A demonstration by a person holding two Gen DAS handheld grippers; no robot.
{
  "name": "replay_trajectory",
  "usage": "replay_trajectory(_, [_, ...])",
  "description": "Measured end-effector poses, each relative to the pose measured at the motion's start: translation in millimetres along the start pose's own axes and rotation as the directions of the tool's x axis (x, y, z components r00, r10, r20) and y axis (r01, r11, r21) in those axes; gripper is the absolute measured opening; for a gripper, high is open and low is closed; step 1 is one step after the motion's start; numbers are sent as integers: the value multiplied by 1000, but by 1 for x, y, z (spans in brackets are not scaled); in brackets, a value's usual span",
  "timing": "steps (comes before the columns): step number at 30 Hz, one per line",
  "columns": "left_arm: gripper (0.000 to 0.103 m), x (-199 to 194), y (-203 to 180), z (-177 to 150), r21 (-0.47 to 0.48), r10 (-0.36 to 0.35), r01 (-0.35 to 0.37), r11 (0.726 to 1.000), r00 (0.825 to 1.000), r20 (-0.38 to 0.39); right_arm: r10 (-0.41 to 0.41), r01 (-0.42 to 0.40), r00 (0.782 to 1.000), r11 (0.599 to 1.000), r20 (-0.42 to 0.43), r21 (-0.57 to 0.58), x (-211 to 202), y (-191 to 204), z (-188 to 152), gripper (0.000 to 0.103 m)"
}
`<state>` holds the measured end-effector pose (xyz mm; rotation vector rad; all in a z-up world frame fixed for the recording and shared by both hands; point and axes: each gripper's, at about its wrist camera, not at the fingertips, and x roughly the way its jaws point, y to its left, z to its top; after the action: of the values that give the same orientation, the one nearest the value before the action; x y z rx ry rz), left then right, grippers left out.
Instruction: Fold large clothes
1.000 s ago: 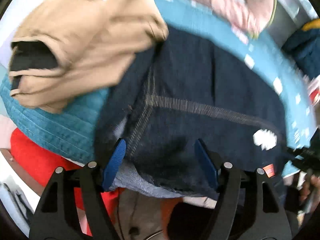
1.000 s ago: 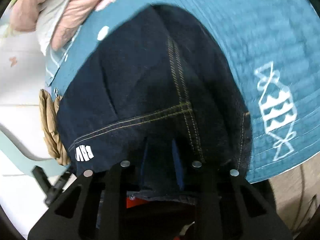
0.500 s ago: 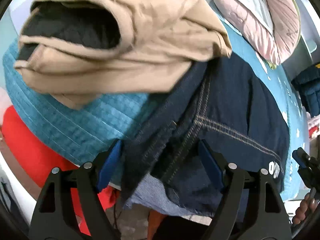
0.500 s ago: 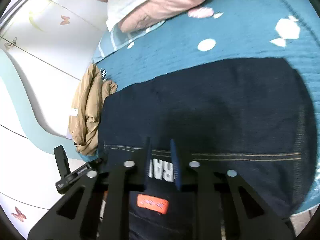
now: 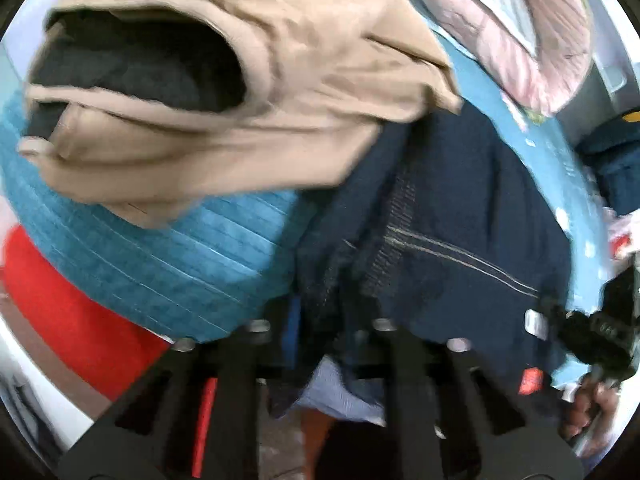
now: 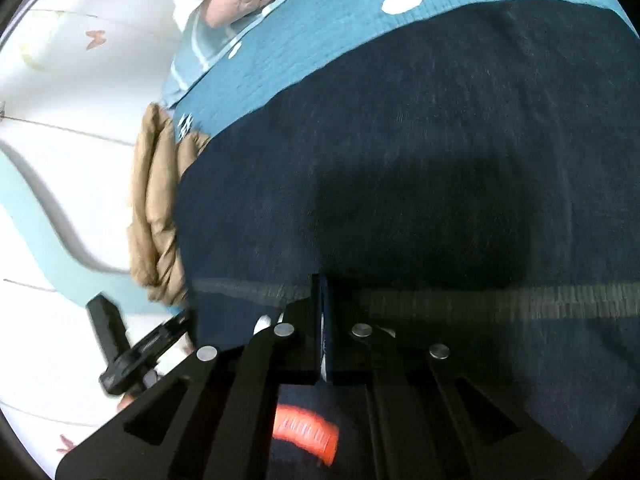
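Observation:
Dark navy jeans with pale stitching lie spread on a teal quilted bedspread. My left gripper is shut on the jeans' near left edge, with denim bunched between its blue pads. In the right wrist view the jeans fill most of the frame. My right gripper is shut on their near edge, by the stitched seam, above an orange label.
A folded tan garment with a dark lining lies on the bedspread left of the jeans; it also shows in the right wrist view. Pink and white bedding lies beyond. Red fabric hangs below the bed edge.
My left gripper, open around the jeans' edge before, has closed on the denim. My right gripper has stayed shut on the jeans while its view swung over them.

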<state>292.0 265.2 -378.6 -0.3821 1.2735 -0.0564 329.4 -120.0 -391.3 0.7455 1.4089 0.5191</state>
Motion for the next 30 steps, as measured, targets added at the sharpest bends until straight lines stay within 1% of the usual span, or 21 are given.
replay_trajectory(1, [14, -1, -2, -1, 21, 6, -6, 1000, 1000, 1, 7, -7, 1000, 1000, -12, -7, -3, 1, -7, 3])
replay_trajectory(3, [11, -5, -7, -2, 42, 3, -3, 999, 1000, 0, -7, 7, 999, 1000, -52, 2, 0, -8, -21, 3])
replay_trajectory(4, [10, -7, -8, -2, 45, -2, 2, 999, 1000, -1, -15, 16, 998, 1000, -57, 14, 5, -12, -24, 0])
replay_trajectory(6, [9, -13, -15, -1, 44, -14, 14, 999, 1000, 0, 5, -2, 998, 999, -64, 54, 15, -28, -25, 0])
replay_trajectory(8, [9, -26, -20, -4, 62, -32, 31, 998, 999, 8, 11, -8, 998, 998, -57, 55, 17, -29, -23, 0])
replay_trajectory(10, [9, -42, -33, -5, 94, -53, 50, 994, 998, 28, -4, 5, 999, 1000, -40, 16, 12, -23, -24, 0])
replay_trajectory(13, [9, -65, -56, -4, 135, -101, 93, 986, 993, 55, 4, -4, 1000, 1000, 0, 2, 2, -18, -27, 6])
replay_trajectory(15, [9, -76, -75, -2, 164, -127, 116, 980, 990, 56, 31, -30, 998, 999, 48, -21, -8, -12, -31, 8])
replay_trajectory(16, [9, -80, -86, -1, 180, -129, 117, 977, 990, 52, 66, -63, 995, 997, 80, -37, -17, -7, -31, 8])
replay_trajectory(17, [9, -80, -98, 1, 199, -124, 113, 974, 991, 48, 84, -80, 992, 996, 97, -48, -21, -2, -32, 11])
replay_trajectory(18, [9, -84, -108, 0, 225, -114, 102, 969, 992, 45, 115, -107, 986, 992, 122, -71, -30, 5, -33, 18])
replay_trajectory(19, [9, -86, -115, -2, 248, -107, 93, 964, 993, 42, 132, -120, 982, 989, 136, -91, -36, 10, -33, 22])
replay_trajectory(21, [9, -90, -134, -5, 287, -102, 89, 954, 994, 30, 153, -127, 974, 980, 170, -152, -49, 25, -37, 46])
replay_trajectory(23, [9, -91, -151, -7, 322, -96, 84, 943, 995, 20, 170, -134, 970, 970, 175, -202, -54, 37, -42, 56])
replay_trajectory(24, [9, -91, -162, -10, 336, -90, 80, 938, 996, 14, 180, -136, 968, 962, 177, -235, -57, 46, -46, 60])
replay_trajectory(25, [9, -90, -166, -11, 340, -89, 81, 937, 996, 9, 191, -142, 966, 956, 177, -256, -57, 53, -49, 63])
replay_trajectory(26, [9, -89, -171, -13, 344, -87, 80, 936, 996, 5, 199, -146, 964, 951, 177, -271, -57, 59, -52, 68])
replay_trajectory(28, [9, -88, -181, -17, 352, -81, 77, 933, 997, -5, 219, -158, 960, 938, 175, -309, -62, 66, -62, 73])
replay_trajectory(30, [9, -86, -191, -21, 364, -70, 69, 929, 998, -11, 222, -153, 958, 930, 181, -334, -65, 69, -70, 77])
